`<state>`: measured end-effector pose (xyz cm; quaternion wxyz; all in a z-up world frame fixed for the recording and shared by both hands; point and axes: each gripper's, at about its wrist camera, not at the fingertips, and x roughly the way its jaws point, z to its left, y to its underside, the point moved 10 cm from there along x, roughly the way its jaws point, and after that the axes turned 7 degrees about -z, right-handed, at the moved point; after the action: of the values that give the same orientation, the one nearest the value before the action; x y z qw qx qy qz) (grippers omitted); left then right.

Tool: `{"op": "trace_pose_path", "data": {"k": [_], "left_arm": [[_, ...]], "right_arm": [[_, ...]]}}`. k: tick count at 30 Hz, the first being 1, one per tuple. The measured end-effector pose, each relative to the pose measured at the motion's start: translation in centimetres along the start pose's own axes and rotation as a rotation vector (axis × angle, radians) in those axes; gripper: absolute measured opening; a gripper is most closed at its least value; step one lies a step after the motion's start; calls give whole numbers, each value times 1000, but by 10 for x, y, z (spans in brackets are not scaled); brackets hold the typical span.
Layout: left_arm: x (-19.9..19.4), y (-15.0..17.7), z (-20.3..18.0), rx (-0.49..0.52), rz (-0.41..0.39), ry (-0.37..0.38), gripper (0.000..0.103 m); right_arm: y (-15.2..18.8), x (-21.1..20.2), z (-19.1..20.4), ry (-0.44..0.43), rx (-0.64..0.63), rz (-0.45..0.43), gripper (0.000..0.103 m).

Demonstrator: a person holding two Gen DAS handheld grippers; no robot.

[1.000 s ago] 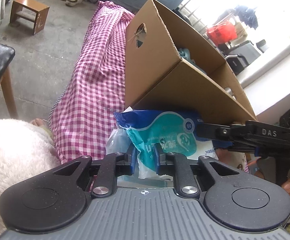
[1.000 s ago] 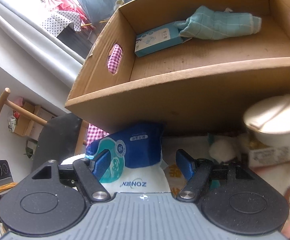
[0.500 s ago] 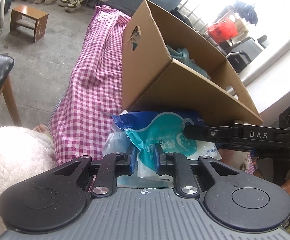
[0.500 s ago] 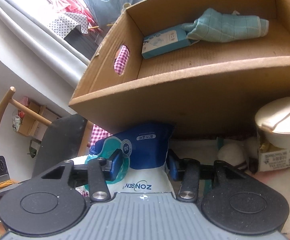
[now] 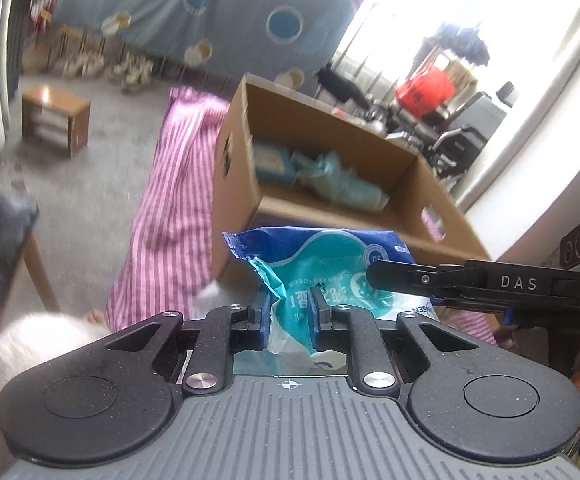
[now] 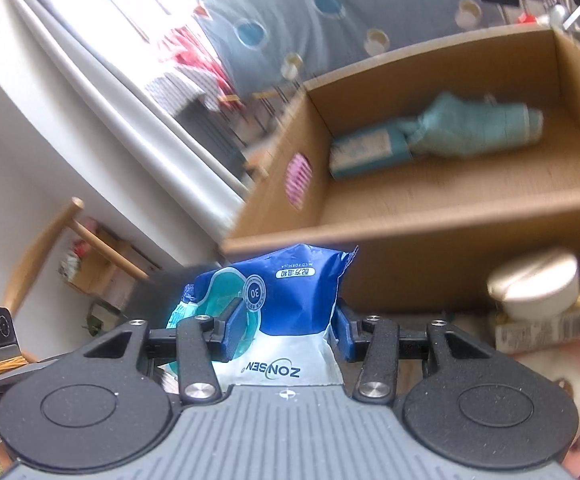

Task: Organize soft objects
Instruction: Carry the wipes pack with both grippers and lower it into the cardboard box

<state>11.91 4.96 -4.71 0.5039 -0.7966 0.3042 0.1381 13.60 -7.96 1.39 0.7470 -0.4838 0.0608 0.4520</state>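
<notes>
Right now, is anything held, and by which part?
Both tongs, left and right, grip the blue wipes pack: left pinches its crumpled end, right clamps its sides.

Bright daylight, smeared background

Window glare blows out the upper corners; the cardboard box (image 6: 430, 216) is motion-blurred, the near fingers (image 5: 264, 322) sharp, the edges fisheye-bent.

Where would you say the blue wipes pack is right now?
In both wrist views the wipes pack is clamped between both grippers, just before the cardboard box's near wall.
</notes>
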Motion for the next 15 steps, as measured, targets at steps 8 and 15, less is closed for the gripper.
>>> {"op": "trace_pose_path", "data": {"k": [8,15], "left_arm": [[-13,-58,-37,135,-124,-7,17],[35,-106,-60,209,-103,26,17]], "right_arm": [[-64,-17,14,-57,-59,-93,49],[-127,13,-32,-45,36,-18,49]]}}
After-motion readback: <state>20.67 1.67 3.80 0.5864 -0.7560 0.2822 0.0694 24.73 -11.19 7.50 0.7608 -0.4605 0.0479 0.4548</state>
